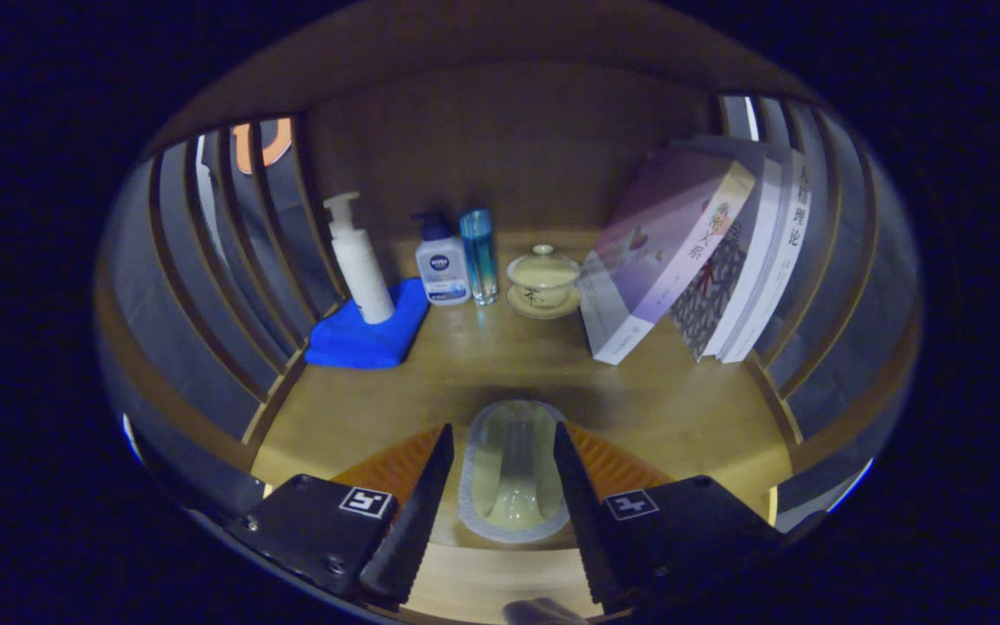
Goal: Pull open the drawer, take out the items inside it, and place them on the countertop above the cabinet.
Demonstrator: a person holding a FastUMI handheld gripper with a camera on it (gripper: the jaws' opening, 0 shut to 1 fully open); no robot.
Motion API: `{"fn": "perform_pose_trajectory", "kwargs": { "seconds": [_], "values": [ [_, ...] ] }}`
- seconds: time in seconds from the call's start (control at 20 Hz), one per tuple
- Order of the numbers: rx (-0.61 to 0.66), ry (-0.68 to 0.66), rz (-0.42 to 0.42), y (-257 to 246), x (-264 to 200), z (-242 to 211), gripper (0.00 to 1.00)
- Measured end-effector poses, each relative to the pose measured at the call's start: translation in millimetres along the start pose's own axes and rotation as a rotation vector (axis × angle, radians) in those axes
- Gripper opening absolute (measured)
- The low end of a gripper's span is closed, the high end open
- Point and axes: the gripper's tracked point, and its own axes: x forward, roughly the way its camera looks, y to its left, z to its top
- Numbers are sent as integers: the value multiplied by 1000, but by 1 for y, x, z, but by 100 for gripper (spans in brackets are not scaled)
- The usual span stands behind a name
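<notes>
Fingers parted around pale cup, touch unclear, NIVEA bottle beyond on countertop

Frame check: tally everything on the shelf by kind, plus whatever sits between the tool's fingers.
Bottles: 3, white pump, small pump, blue
Cloth: 1, blue, under the white pump
Lidded cup on saucer: 1
Books: 3, leaning
Pale cup: 1, between the tool's fingers; contact unclear
Total: 9
</notes>
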Motion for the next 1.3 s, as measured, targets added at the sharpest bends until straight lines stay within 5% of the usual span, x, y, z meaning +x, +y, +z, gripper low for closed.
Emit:
{"fn": "perform_pose_trajectory", "kwargs": {
  "seconds": [0.7, 0.85, 1.05, 1.3],
  "values": [
    [-116, -385, 27, 13, -132, -13, 85],
    [-124, -483, 32, 12, -172, -41, 99],
    [-110, -552, 77, 13, -207, -96, 99],
    [-91, -567, 22, -9, -218, -172, 99]
  ]
}}
